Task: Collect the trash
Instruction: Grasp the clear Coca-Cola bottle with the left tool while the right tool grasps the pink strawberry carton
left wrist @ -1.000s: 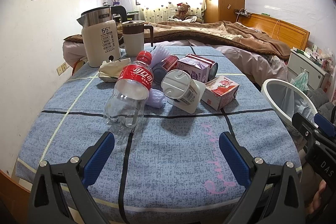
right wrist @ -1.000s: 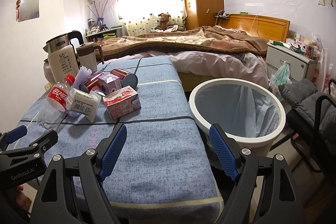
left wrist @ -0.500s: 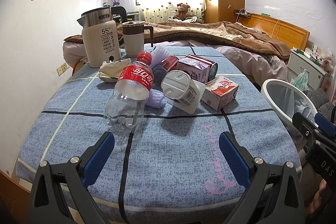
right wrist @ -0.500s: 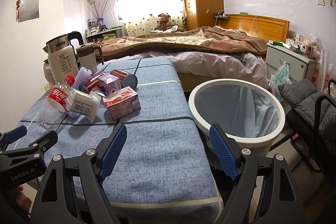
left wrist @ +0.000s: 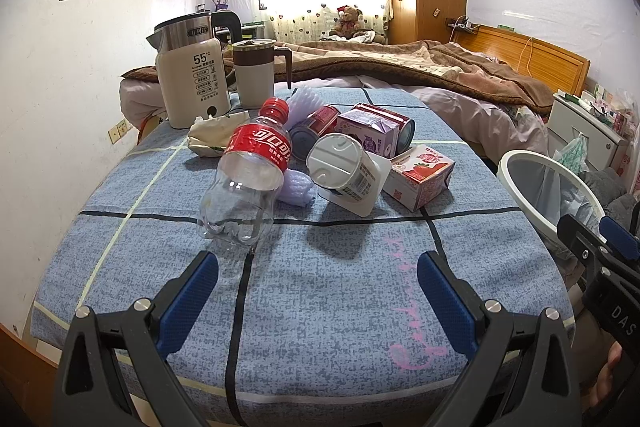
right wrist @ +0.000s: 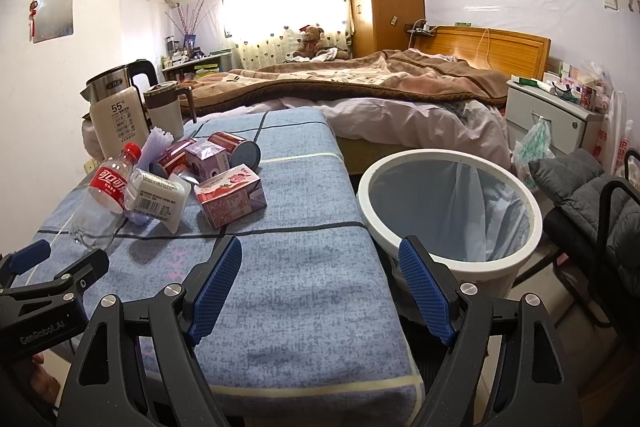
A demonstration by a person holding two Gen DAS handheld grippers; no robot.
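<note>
Trash lies in a pile on the blue-clothed table (left wrist: 320, 287): an empty clear cola bottle (left wrist: 248, 179) with a red label, a white plastic cup (left wrist: 344, 175) on its side, a red strawberry carton (left wrist: 420, 173), a purple carton (left wrist: 368, 137) and red cans (left wrist: 316, 127). The pile also shows in the right wrist view, with the bottle (right wrist: 104, 195) and strawberry carton (right wrist: 230, 195). A white bin (right wrist: 448, 203) with a blue liner stands right of the table. My left gripper (left wrist: 316, 287) is open, short of the bottle. My right gripper (right wrist: 320, 283) is open over the table's near right edge.
A kettle (left wrist: 192, 83) and a lidded mug (left wrist: 256, 75) stand behind the pile, with a crumpled cloth bag (left wrist: 212, 139) beside them. A bed (right wrist: 380, 87) lies beyond the table. A nightstand (right wrist: 552, 115) and a chair with dark clothes (right wrist: 592, 199) are at the right.
</note>
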